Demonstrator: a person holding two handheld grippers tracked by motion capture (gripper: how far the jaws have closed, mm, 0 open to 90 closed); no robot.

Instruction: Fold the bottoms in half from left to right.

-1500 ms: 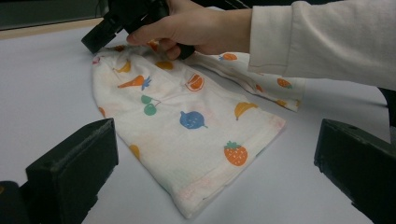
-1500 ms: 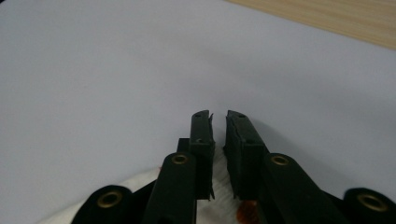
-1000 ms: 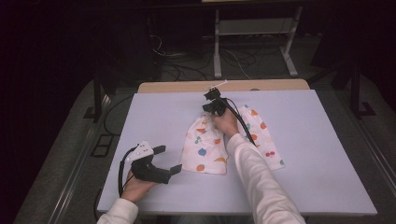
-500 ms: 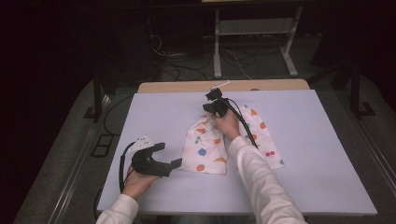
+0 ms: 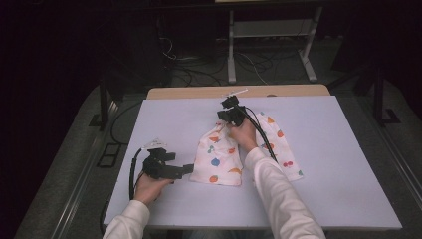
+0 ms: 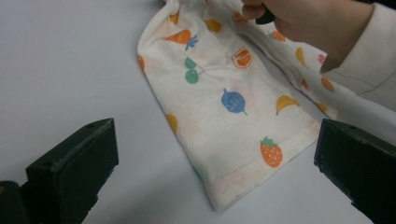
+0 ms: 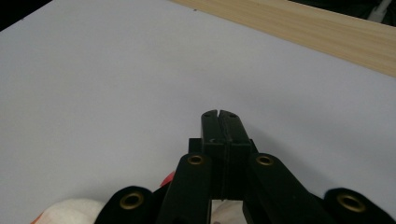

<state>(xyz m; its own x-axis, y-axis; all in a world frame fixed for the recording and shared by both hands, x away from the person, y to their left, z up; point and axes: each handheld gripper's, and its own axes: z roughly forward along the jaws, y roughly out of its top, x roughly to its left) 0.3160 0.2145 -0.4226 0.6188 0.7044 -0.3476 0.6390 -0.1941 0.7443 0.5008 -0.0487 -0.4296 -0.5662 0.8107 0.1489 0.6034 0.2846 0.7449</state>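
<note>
Now laying out fruit-print cloth | right gripper jaws pressed together at its far end, pinch unclear | left gripper wide, empty | next: close on near hem.

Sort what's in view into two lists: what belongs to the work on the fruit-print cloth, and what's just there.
Part of the job:
- fruit-print cloth, lying on the table
- right gripper, jaws shut, at the cloth's far end
- left gripper, jaws open, facing the cloth's near hem

Just there:
- white tabletop
- wooden strip along the far edge
- metal stand on the floor behind
</note>
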